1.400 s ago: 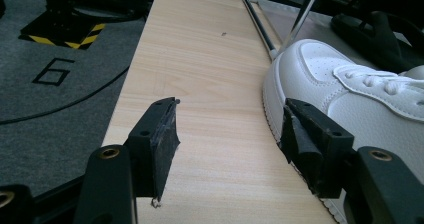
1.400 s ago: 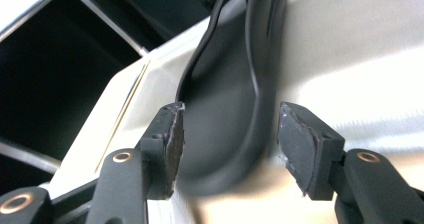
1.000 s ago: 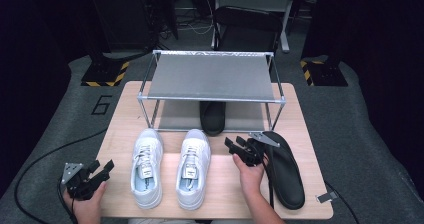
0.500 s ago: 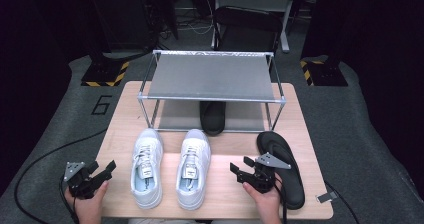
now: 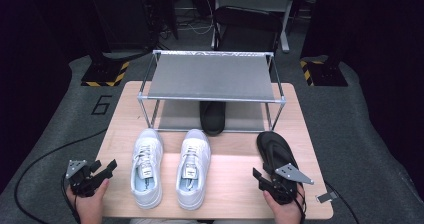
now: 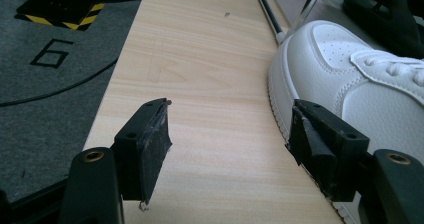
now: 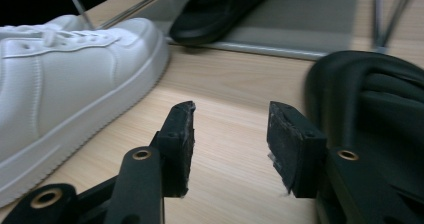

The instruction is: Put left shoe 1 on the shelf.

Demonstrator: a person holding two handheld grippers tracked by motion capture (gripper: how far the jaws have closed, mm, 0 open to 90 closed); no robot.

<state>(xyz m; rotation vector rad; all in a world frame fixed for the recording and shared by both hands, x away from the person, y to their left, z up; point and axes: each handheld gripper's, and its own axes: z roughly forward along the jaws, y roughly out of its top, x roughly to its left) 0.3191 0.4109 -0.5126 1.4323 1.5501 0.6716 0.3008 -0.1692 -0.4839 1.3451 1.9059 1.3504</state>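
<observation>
High view: wooden tabletop (image 5: pixel 230 184) mid-frame, metal shoe rack (image 5: pixel 212 76) at its far centre, one black sandal (image 5: pixel 213 116) under the rack on the lower shelf. Two white sneakers (image 5: pixel 170 166) side by side lower centre, toes toward the rack. Second black sandal (image 5: pixel 274 149) lower right, just beside and partly under the right gripper (image 5: pixel 266 181), which sits at the near right edge in a hand (image 5: pixel 285 209); jaws apart, nothing between them. Left gripper (image 5: pixel 102 170) lower left at the tabletop's near left corner, in the other hand (image 5: pixel 90 206), jaws apart and empty, near the left sneaker but not touching. Left gripper view: left gripper (image 6: pixel 227 134) jaws wide, bare tabletop (image 6: pixel 200 84) between them; white sneaker (image 6: pixel 360 79) at right of frame, just beside the right-hand jaw; contact cannot be told. Black sandal (image 6: pixel 385 14) upper right, rack leg (image 6: pixel 300 14) top centre. Right gripper view: right gripper (image 7: pixel 230 121) jaws have just been closing, now at a middling gap with only tabletop (image 7: pixel 235 84) between. Black sandal (image 7: pixel 370 109) at right, close beside the right-hand jaw, not gripped. White sneaker (image 7: pixel 65 79) left of frame, the other sandal (image 7: pixel 220 9) top centre on the rack's lower shelf.
</observation>
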